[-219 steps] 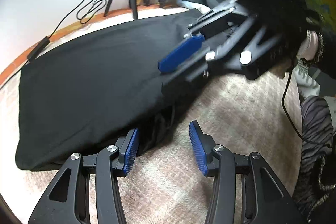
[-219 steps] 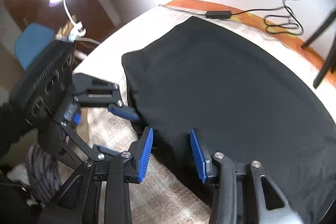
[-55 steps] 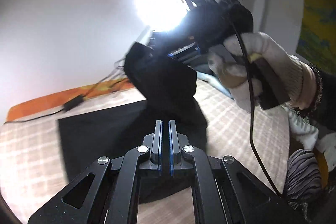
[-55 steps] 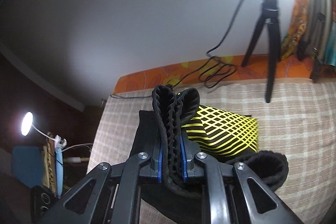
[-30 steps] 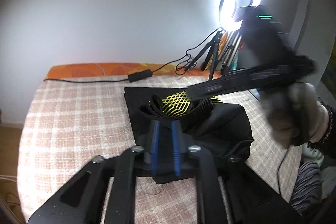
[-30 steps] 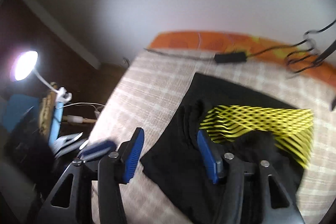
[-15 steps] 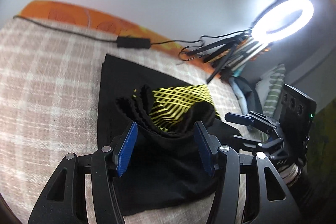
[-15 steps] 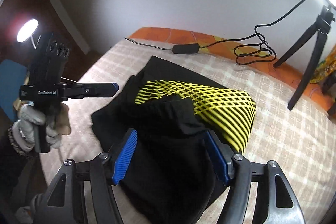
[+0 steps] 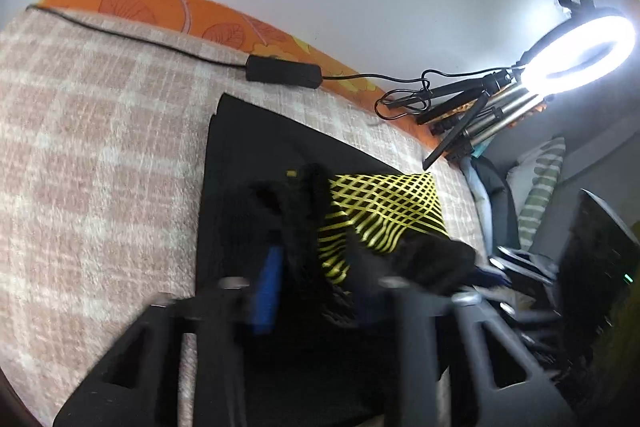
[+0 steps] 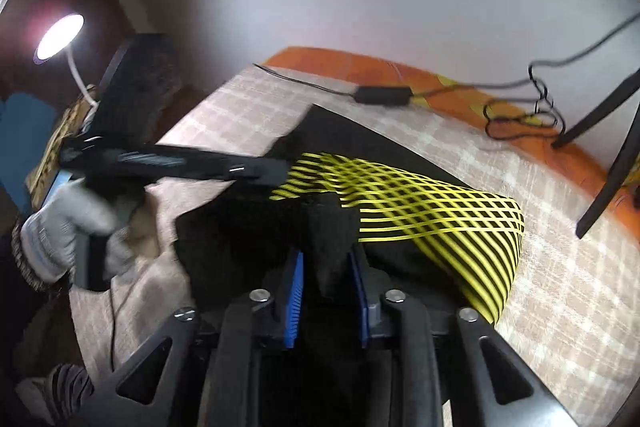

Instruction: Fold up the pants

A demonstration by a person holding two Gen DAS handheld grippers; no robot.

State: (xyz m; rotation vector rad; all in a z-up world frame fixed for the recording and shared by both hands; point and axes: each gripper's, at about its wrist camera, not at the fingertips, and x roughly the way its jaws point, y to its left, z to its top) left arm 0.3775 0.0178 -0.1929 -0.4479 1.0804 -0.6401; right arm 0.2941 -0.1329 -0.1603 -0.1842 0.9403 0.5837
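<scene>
The black pants (image 9: 256,147) lie folded on the plaid bed cover, with a yellow lattice lining (image 9: 380,199) turned up on top; they also show in the right wrist view (image 10: 380,155), lining (image 10: 440,211) to the right. My left gripper (image 9: 316,291) is blurred and part closed around an upstanding black fold. My right gripper (image 10: 326,279) is closed on a bunched black fold of the pants. The left gripper (image 10: 276,167) reaches in from the left in the right wrist view.
A black cable with an adapter (image 9: 284,73) runs along the orange bed edge (image 9: 132,3). A lit ring light (image 9: 576,55) on a tripod stands at the right. A desk lamp (image 10: 58,37) glows at far left. Plaid cover (image 9: 80,147) surrounds the pants.
Both grippers were open over the pants half a second ago. Now both have dropped onto the raised black folds; the right has closed on one, the left is closing.
</scene>
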